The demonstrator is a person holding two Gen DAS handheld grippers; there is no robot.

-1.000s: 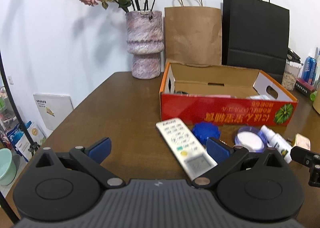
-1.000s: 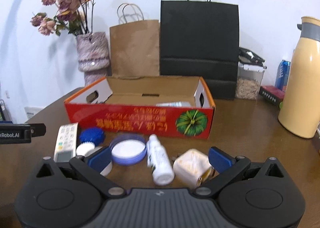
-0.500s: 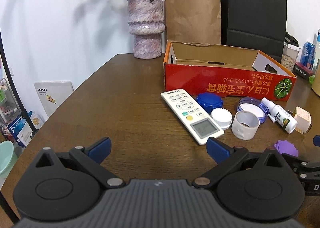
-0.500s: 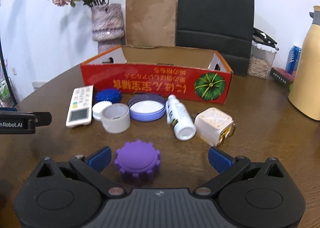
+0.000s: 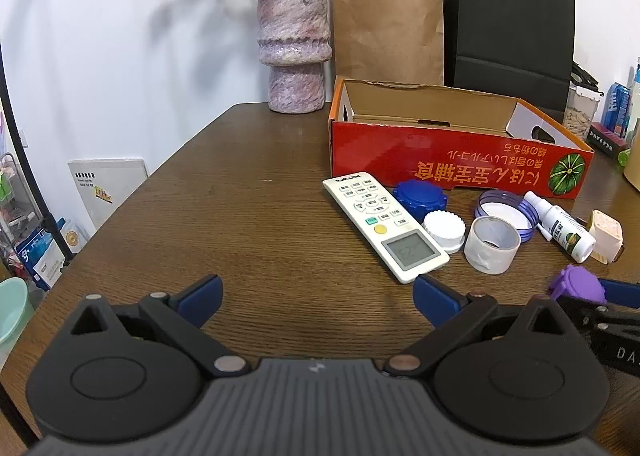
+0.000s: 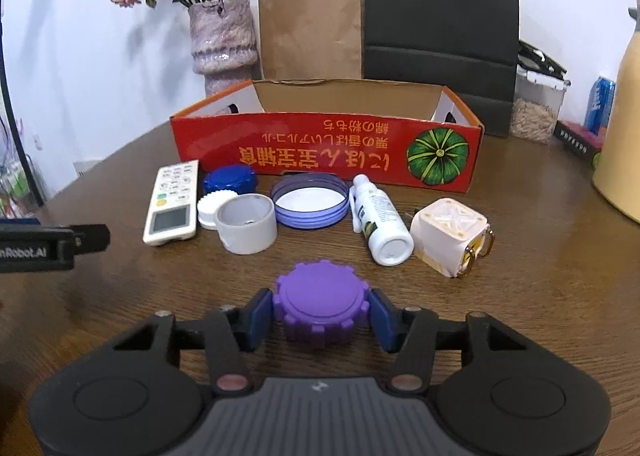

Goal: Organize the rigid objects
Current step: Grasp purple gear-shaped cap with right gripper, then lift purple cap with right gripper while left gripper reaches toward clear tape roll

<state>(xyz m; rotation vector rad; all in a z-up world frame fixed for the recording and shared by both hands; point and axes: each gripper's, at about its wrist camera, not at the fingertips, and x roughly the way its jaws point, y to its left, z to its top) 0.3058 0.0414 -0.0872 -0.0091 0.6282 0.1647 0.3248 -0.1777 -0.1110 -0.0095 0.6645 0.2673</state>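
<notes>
The right tongs [image 6: 320,314] are closing around the purple, notched-rim plastic lid [image 6: 320,306], which is sitting flat on the dark wooden surface [image 6: 540,276] directly ahead of them; their blue pads [image 6: 258,314] are flanking its left and right sides and appear to be touching the ridged rim. The lid is round, so it is offering no long axis to line up with (any pinch across its width should serve).

The left tongs [image 5: 316,296] are hanging spread wide with nothing between them, hovering over bare wood, with the white rectangular remote control [image 5: 384,224] lying just ahead and to the right, its long axis running diagonally away from them.

Beyond the lid, well apart from it, the red open-topped cardboard box [image 6: 328,154] is standing behind a row of loose items, so the carry is probably going to run forward and over that row. The right hand is plainly the nearer one for this piece, and the lid is not yet looking lifted.
</notes>
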